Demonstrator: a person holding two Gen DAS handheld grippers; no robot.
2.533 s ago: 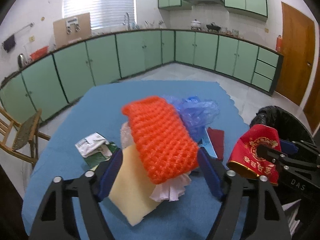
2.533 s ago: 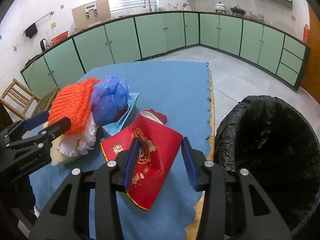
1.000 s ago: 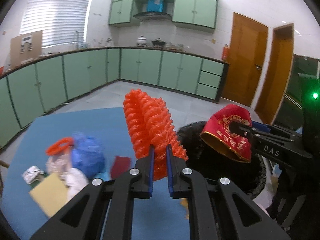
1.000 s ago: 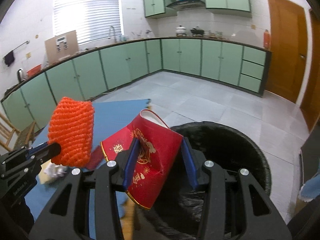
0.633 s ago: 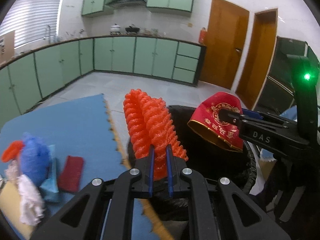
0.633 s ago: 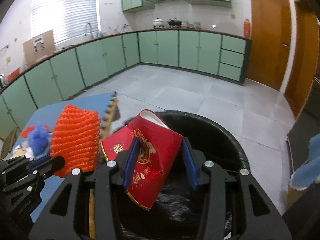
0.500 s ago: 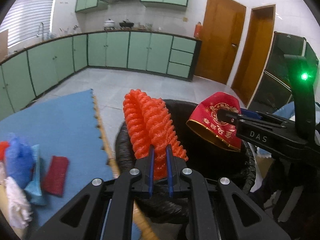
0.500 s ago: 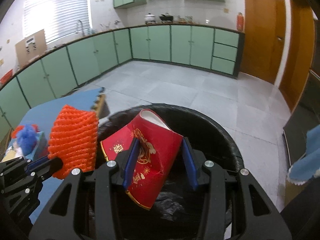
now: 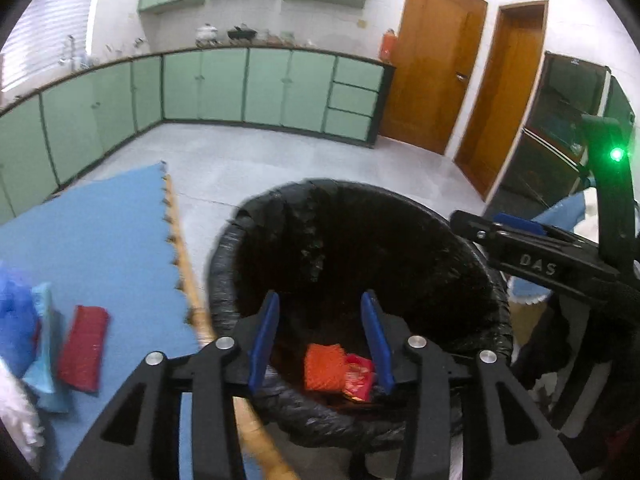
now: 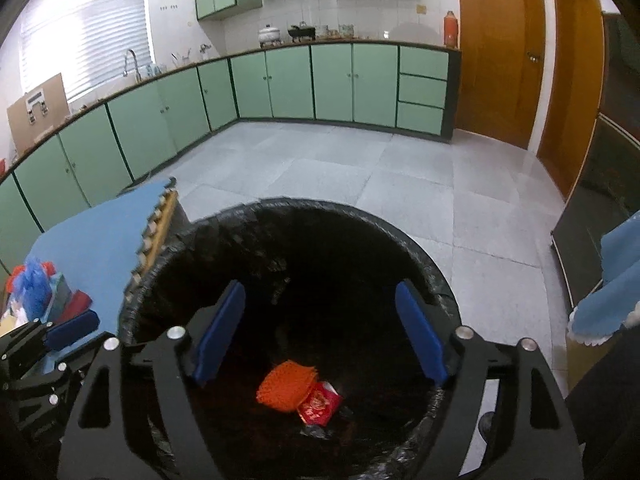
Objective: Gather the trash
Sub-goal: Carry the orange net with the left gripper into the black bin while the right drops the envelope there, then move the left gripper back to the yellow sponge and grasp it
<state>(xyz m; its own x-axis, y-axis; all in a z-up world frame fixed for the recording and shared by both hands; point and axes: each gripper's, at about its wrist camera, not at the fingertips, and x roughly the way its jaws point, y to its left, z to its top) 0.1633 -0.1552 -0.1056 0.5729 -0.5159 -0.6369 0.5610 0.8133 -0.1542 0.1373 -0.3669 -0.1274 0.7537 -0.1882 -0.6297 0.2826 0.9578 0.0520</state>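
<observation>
Half a second back the left gripper (image 9: 322,338) was pinched tight on the orange foam net (image 10: 286,386) and the right gripper (image 10: 320,332) clasped the red packet (image 10: 320,403), both held over the black-lined bin (image 10: 436,280). Now both pieces lie side by side, touching, at the bottom of the bin. Both pairs of jaws have just been opening: the left stands about half apart, the right spread wide, and neither has anything between its pads. Both hang over the mouth of the bin, pointing down into it. More rubbish sits on the blue mat (image 9: 100,236) to the left: a dark red piece (image 9: 83,347) and a blue plastic bag (image 10: 34,286).
</observation>
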